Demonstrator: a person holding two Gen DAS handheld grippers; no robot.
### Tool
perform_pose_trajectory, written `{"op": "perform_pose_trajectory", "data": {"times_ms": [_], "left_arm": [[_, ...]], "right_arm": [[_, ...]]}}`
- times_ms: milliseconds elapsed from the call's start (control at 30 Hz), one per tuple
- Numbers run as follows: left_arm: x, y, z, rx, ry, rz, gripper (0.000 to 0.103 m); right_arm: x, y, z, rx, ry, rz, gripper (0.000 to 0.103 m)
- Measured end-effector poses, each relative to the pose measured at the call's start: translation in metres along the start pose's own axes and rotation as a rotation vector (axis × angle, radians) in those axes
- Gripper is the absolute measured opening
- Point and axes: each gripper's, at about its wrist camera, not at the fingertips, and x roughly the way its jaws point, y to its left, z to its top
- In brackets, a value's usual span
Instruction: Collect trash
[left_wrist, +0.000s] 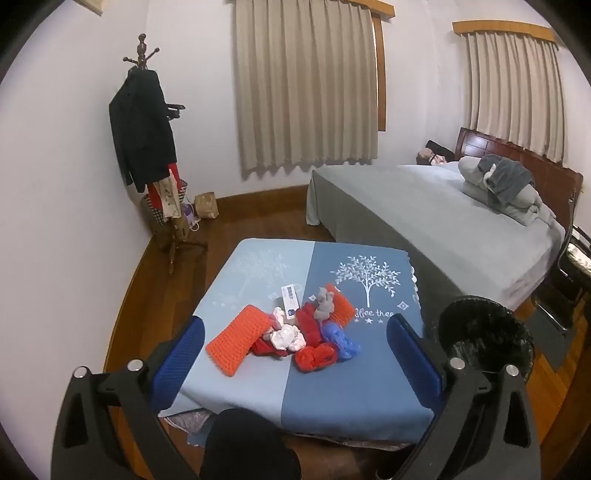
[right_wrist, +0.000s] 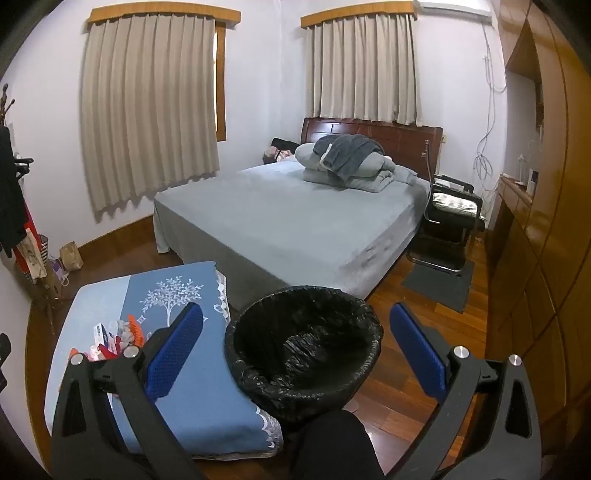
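Observation:
A pile of trash lies on a low table with a blue cloth (left_wrist: 362, 384): an orange knitted pad (left_wrist: 238, 339), crumpled white tissue (left_wrist: 286, 338), red wads (left_wrist: 316, 356), a blue plastic piece (left_wrist: 341, 338), a grey wad (left_wrist: 324, 304), a second orange pad (left_wrist: 341, 308) and a white box (left_wrist: 289, 301). My left gripper (left_wrist: 295, 354) is open above the near side of the pile, empty. A black-lined bin (right_wrist: 304, 347) stands on the floor right of the table, also in the left wrist view (left_wrist: 485, 336). My right gripper (right_wrist: 295, 350) is open above the bin, empty.
A bed (right_wrist: 295, 210) with folded bedding stands behind the table and bin. A coat rack (left_wrist: 147, 147) with clothes and bags is at the left wall. A black chair (right_wrist: 448, 225) and a wooden wardrobe (right_wrist: 546, 221) are on the right. A dark knee (left_wrist: 247, 443) is below the grippers.

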Motion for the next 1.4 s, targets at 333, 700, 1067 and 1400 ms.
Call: {"op": "perform_pose_trajectory", "data": {"times_ms": [333,700,1067,1400], "left_arm": [[0.002,0.004,-0.003,-0.007,0.01,0.004,0.097],[0.002,0.003,0.001,-0.016,0.009,0.011,0.097],[0.002,0.003,0.002,-0.02,0.006,0.012,0.097],[0.002,0.004,0.002,-0.018,0.006,0.012,0.097]], "right_arm": [[0.0,-0.001,0.001,-0.002,0.014,-0.002,0.098],[0.006,0.004,0.002,-0.016,0.009,0.0,0.098],[0.007,0.007,0.003,-0.018,0.012,0.003,0.098],[0.006,0.009,0.004,-0.02,0.015,0.004,0.098]]}}
